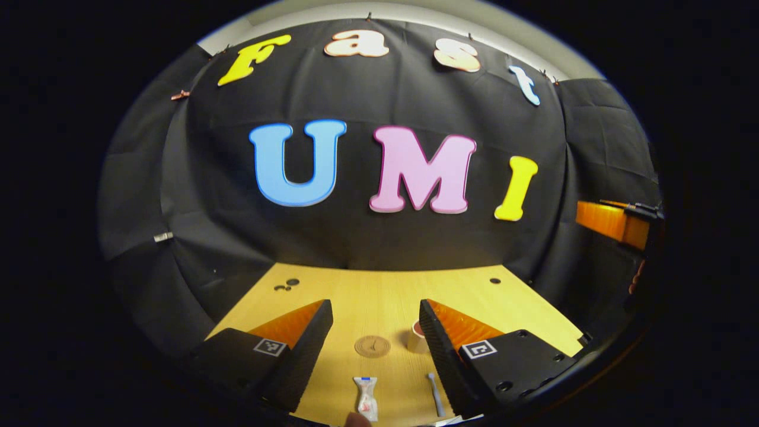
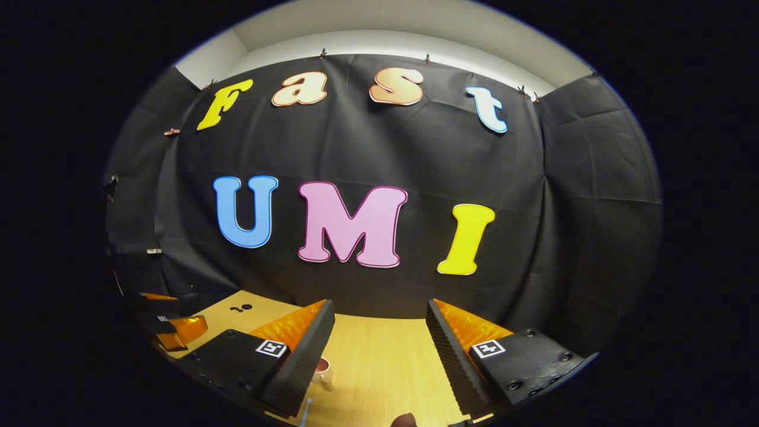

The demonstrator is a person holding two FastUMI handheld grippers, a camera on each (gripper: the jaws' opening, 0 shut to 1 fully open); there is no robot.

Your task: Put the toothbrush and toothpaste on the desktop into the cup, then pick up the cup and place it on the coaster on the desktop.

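Note:
Both of my grippers hover above a wooden desktop (image 1: 385, 290). My left gripper (image 1: 375, 314) is open with nothing between its fingers. Past its tips lies a round brown coaster (image 1: 372, 346), and a small white cup (image 1: 415, 339) stands just right of it, partly hidden by the right finger. Nearer to me lie a white toothpaste tube (image 1: 366, 398) and a pale toothbrush (image 1: 436, 394). My right gripper (image 2: 379, 311) is open and empty too. In the right gripper view the cup (image 2: 324, 367) peeks out beside the left finger, with the toothbrush tip (image 2: 306, 409) below it.
The black cloth wall closes the desktop's far edge. Small dark holes (image 1: 287, 284) mark the far left of the desktop. The right gripper (image 1: 616, 222) shows at the far right of the left gripper view, the left gripper (image 2: 172, 329) at the lower left of the right gripper view.

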